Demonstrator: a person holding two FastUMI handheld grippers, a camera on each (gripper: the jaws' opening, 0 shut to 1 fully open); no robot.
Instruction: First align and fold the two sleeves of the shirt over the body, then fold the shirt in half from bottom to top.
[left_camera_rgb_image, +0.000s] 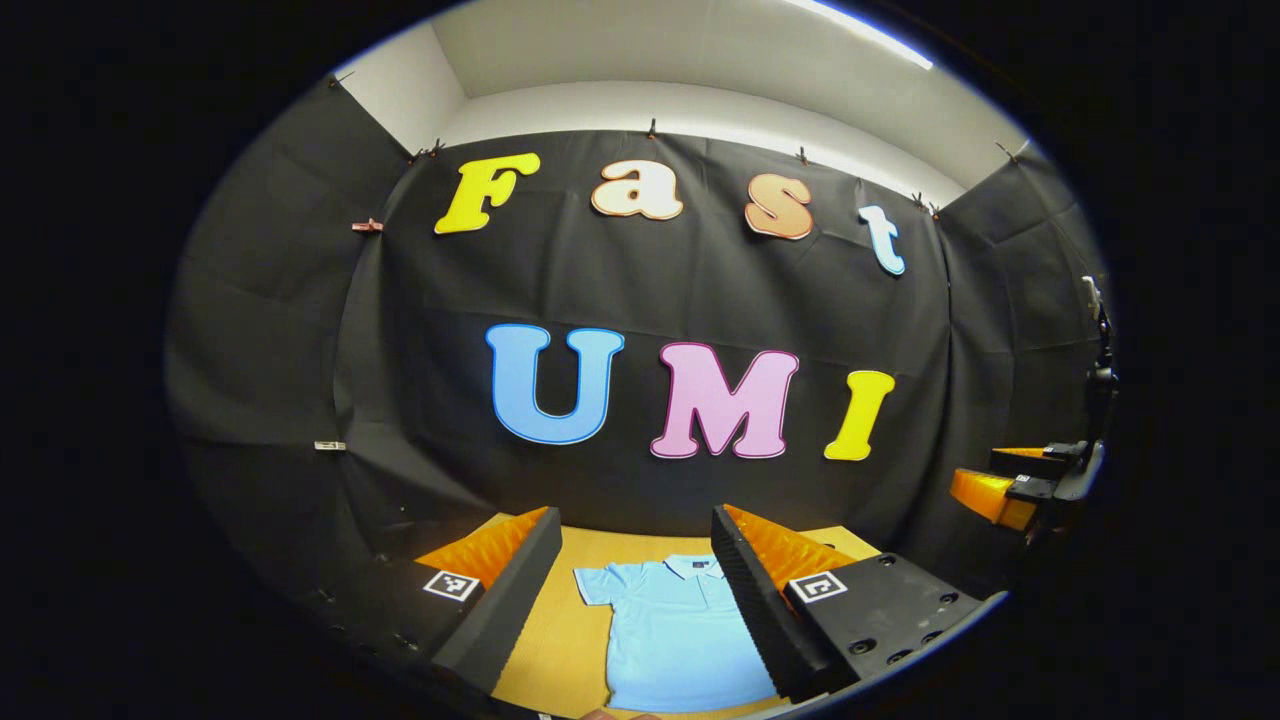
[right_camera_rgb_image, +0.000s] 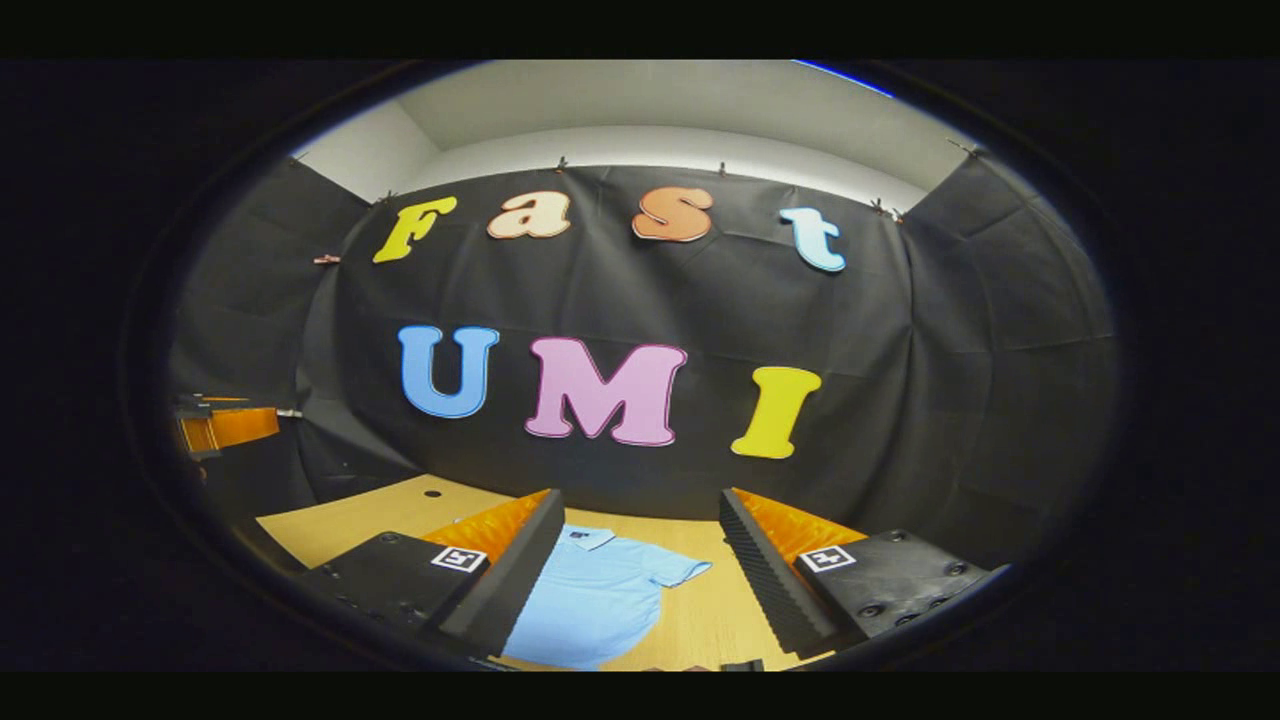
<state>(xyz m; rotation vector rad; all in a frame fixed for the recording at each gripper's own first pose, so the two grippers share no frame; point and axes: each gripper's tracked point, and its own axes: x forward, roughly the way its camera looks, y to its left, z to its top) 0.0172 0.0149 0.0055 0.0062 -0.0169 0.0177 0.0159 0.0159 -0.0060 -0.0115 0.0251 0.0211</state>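
A light blue polo shirt (left_camera_rgb_image: 680, 630) lies flat on the wooden table (left_camera_rgb_image: 560, 650), collar toward the back wall, with its left short sleeve spread out. My left gripper (left_camera_rgb_image: 636, 575) hovers above it, open, with nothing between its fingers. In the right gripper view the same shirt (right_camera_rgb_image: 600, 600) shows its right sleeve spread toward the table's middle. My right gripper (right_camera_rgb_image: 640, 550) is held above the table, open and holding nothing. The right gripper (left_camera_rgb_image: 1020, 485) also appears at the far right edge of the left gripper view. The left gripper (right_camera_rgb_image: 225, 425) appears at the far left of the right gripper view.
The table (right_camera_rgb_image: 350, 520) reaches back to the black cloth wall (left_camera_rgb_image: 640, 300). A small dark hole (right_camera_rgb_image: 432, 493) marks the tabletop at the back left. A fingertip (left_camera_rgb_image: 605, 714) peeks in at the bottom edge of the left gripper view.
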